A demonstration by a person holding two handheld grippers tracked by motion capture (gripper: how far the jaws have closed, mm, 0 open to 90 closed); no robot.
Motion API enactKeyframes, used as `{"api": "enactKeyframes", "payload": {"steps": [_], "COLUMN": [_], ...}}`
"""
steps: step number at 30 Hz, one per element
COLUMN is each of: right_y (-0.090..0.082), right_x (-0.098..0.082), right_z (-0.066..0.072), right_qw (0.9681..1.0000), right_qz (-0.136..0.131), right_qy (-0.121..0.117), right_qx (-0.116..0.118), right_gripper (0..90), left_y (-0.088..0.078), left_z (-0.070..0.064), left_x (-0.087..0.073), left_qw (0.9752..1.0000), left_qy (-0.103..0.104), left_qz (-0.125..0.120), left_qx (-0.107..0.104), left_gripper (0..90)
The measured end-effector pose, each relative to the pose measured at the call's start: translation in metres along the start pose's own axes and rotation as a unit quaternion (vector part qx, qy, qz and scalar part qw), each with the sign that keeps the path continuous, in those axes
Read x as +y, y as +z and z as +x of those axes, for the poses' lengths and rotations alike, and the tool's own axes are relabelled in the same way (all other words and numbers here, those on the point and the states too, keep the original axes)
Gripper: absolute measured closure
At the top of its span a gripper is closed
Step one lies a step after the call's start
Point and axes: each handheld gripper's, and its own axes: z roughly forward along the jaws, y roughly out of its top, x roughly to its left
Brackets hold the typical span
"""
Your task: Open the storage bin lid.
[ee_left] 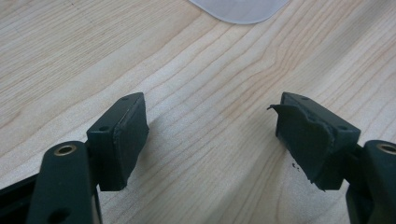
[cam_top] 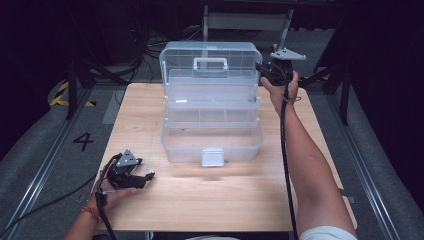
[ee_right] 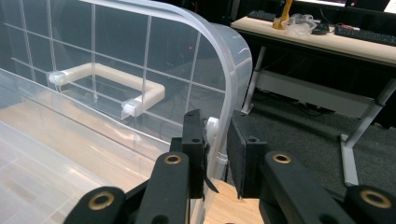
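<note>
The right gripper (ee_right: 218, 154) clamped the box's raised lid (cam_top: 210, 62) edge at 1 o'clock, apparently steadying it, while the left gripper (ee_left: 212, 135) rested released at 7 o'clock.

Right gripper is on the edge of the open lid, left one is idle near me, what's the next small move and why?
Probably swing the lid forward and down a little. The right gripper has its jaws pinched on the lid's side edge, the lid stands upright over the open box, and the trays look empty. The left gripper hangs open over the table, so it could steady the box if it slides.
</note>
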Motion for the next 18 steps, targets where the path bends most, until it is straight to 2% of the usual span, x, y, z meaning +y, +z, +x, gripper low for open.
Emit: {"api": "enactKeyframes", "payload": {"steps": [8,15,18], "right_y": [0.009,0.019,0.023], "right_x": [0.001,0.005,0.006], "right_z": [-0.006,-0.010,-0.012], "right_qw": [0.9999,0.9997,0.9994], "right_qz": [0.005,0.021,0.028], "right_qy": [0.009,0.007,0.013], "right_qx": [0.006,0.012,0.014], "right_gripper": [78.1,77.5,77.4], "left_y": [0.000,0.000,0.000], "left_z": [0.000,0.000,0.000], "left_x": [0.000,0.000,0.000], "left_qw": [1.0000,1.0000,1.0000], "left_qy": [0.000,0.000,0.000], "left_qz": [0.001,0.000,0.000], "left_qx": [-0.001,0.000,0.000], "left_gripper": [25.5,25.4,25.4]}}
